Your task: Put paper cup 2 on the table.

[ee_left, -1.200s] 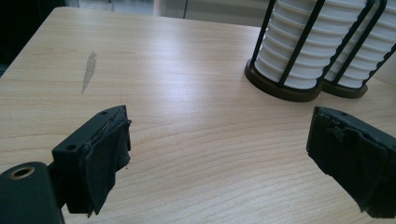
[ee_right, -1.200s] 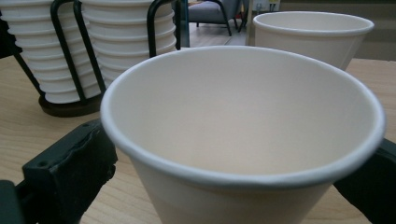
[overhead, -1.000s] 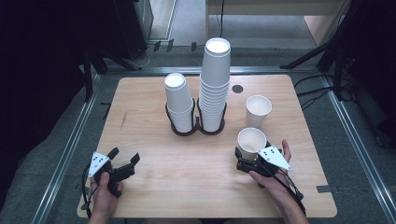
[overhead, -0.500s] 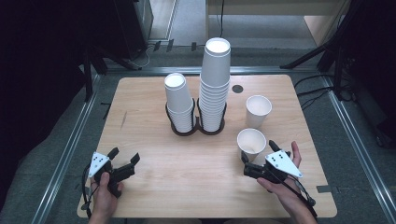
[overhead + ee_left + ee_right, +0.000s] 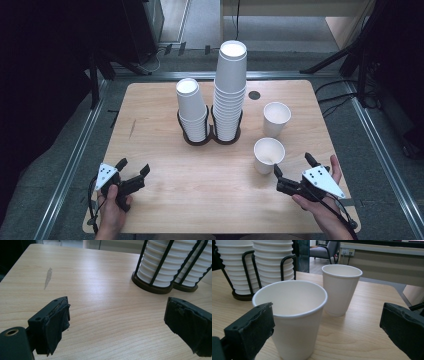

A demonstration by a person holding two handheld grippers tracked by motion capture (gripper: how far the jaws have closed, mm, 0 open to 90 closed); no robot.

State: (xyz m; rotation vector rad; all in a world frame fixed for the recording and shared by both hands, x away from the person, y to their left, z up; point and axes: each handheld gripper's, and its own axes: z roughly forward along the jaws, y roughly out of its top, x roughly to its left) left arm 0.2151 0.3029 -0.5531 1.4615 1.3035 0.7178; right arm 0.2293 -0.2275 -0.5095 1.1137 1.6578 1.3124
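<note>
Two stacks of white paper cups stand mid-table in black wire holders, a short stack (image 5: pixel 191 112) and a tall stack (image 5: pixel 230 90). Right of them are two loose upright cups, a far cup (image 5: pixel 276 118) (image 5: pixel 340 287) and a near cup (image 5: pixel 268 155) (image 5: pixel 294 317). My right gripper (image 5: pixel 292 165) (image 5: pixel 327 315) is open just behind the near cup, jaws wide and off its wall; the cup stands closer to the left jaw. Near the front left edge my left gripper (image 5: pixel 133 166) (image 5: pixel 117 315) is open over bare wood, nothing between its jaws.
The holder bases (image 5: pixel 152 287) lie ahead and right of the left gripper. A dark streak (image 5: pixel 132 129) (image 5: pixel 47 277) marks the wooden table (image 5: pixel 165 200). A small black disc (image 5: pixel 255 95) sits behind the far cup. Metal rails and dark floor surround the table.
The right gripper has drawn back from the near cup toward the table's front right, and the cup stays standing where it was. The left gripper has not moved.
</note>
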